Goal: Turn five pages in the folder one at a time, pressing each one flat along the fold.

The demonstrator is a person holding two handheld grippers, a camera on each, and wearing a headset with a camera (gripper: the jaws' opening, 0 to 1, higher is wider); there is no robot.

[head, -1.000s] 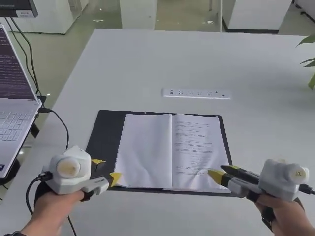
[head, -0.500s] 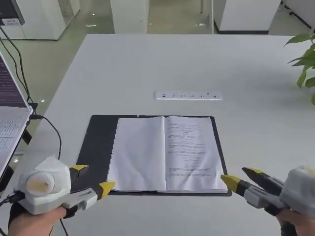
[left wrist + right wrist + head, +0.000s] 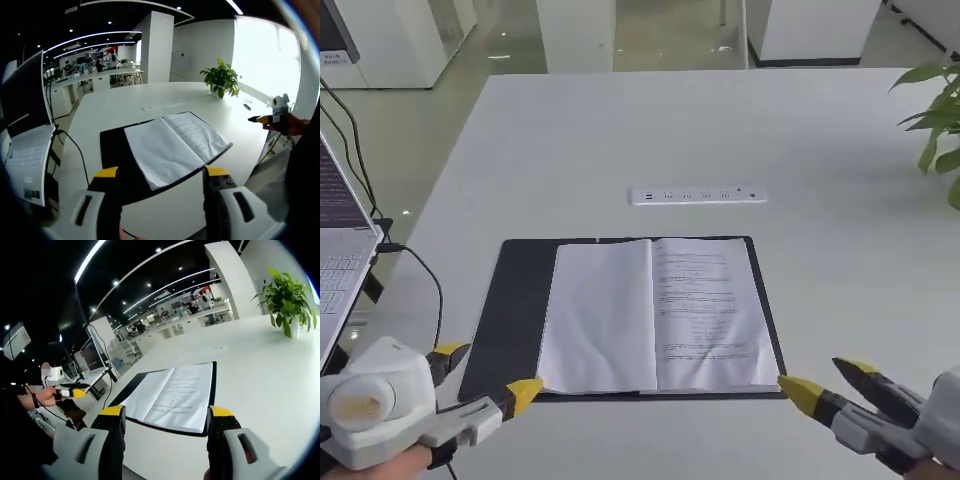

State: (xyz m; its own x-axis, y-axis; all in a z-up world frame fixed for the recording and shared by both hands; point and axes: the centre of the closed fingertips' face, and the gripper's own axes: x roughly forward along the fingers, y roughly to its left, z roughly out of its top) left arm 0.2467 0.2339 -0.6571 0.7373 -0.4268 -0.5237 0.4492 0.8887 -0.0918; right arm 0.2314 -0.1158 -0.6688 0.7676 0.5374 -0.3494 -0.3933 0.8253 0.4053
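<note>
A black folder lies open on the white table, with a blank page on its left and a printed page on its right. It also lies ahead in the left gripper view and the right gripper view. My left gripper hovers off the folder's near left corner, open and holding nothing. My right gripper is just off the near right corner, open and holding nothing as well. Yellow fingertips stand wide apart in each gripper view.
A white power strip lies beyond the folder. A laptop with a black cable sits at the left edge. A potted plant stands at the far right. The table edge runs close under both grippers.
Both grippers have drawn back toward me and lower in the head view, away from the folder's near corners. The right gripper's jaws have opened wider. The folder lies unchanged.
</note>
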